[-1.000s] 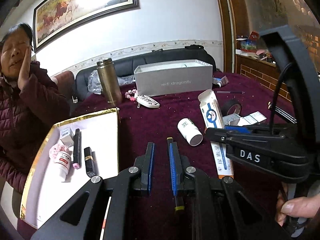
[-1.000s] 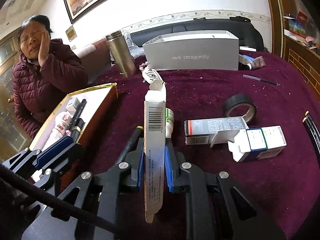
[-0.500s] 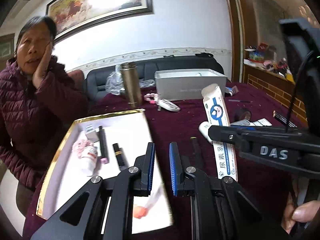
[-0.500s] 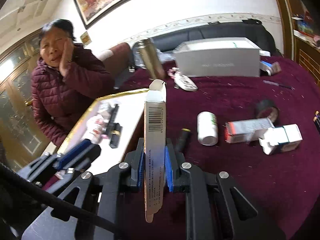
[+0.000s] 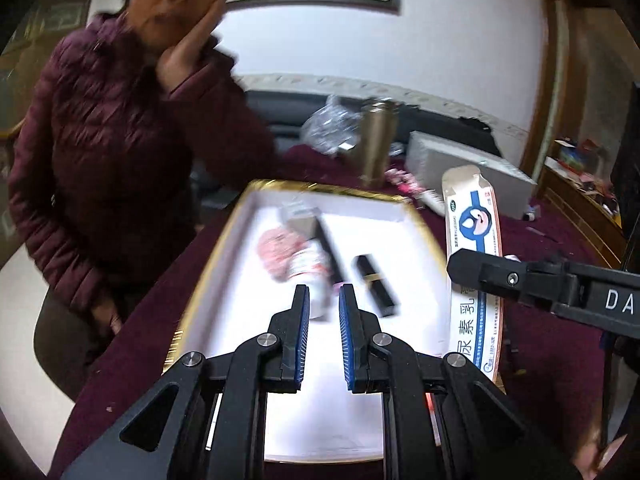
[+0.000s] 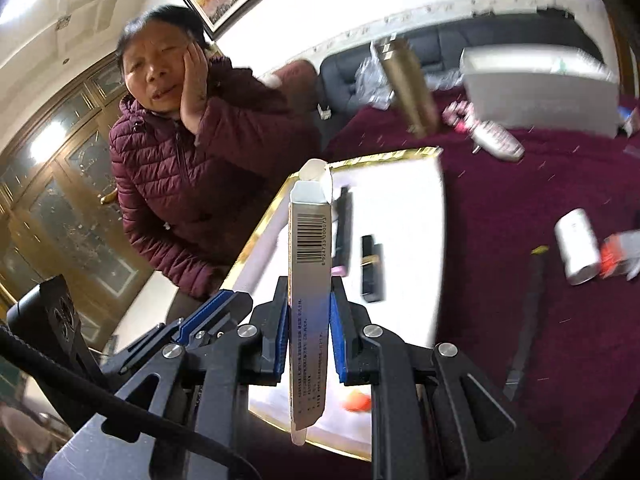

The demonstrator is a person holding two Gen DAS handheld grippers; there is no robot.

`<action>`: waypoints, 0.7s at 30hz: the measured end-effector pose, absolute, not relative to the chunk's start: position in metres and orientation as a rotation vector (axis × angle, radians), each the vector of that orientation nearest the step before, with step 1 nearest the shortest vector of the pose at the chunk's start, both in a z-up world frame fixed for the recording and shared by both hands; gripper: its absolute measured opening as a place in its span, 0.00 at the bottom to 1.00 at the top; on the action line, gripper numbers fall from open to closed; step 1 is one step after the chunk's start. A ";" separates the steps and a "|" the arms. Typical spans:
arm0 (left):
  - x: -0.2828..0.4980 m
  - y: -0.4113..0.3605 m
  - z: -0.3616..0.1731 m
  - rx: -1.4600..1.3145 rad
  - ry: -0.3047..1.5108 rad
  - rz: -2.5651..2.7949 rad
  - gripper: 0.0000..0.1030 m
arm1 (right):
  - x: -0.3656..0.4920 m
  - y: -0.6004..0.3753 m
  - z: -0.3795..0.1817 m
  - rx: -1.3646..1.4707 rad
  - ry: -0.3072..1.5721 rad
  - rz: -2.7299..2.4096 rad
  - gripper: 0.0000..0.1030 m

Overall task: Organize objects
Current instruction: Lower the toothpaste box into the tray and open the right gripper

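Maroon cloth covers the worktop [image 6: 520, 208], where a gold-rimmed white tray [image 5: 416, 216] already holds a lipstick [image 5: 376, 286], a dark pen [image 5: 330, 254] and a small bottle [image 5: 308, 268]. A long ointment carton [image 6: 310, 280], judged light, thin-walled and easily crushed, is clamped at mid-length by the right gripper [image 6: 309, 334] above the tray's near part. The left gripper [image 5: 323, 336] is held slightly parted and empty over the tray.

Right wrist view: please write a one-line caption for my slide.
Right gripper holds a long carton upright above the gold-rimmed tray, where a lipstick already lies.
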State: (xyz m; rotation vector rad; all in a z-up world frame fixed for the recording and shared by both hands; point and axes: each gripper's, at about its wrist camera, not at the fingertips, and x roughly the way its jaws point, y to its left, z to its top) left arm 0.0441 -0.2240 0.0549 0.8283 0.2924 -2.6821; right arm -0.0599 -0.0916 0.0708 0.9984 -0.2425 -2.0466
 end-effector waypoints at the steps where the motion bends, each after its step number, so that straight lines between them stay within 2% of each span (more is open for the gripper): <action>1: 0.045 -0.233 0.052 0.832 0.322 -2.669 0.12 | -0.063 -0.099 0.064 1.020 -0.270 -2.032 0.16; 6: 0.044 -0.255 0.038 0.891 0.387 -2.617 0.12 | -0.074 -0.125 0.029 1.143 -0.338 -1.957 0.16; 17: 0.032 -0.262 0.011 1.013 0.427 -2.590 0.12 | -0.076 -0.136 0.003 1.215 -0.271 -1.955 0.19; 21: 0.029 -0.266 0.002 1.057 0.454 -2.564 0.12 | -0.071 -0.145 0.002 1.207 -0.180 -1.978 0.20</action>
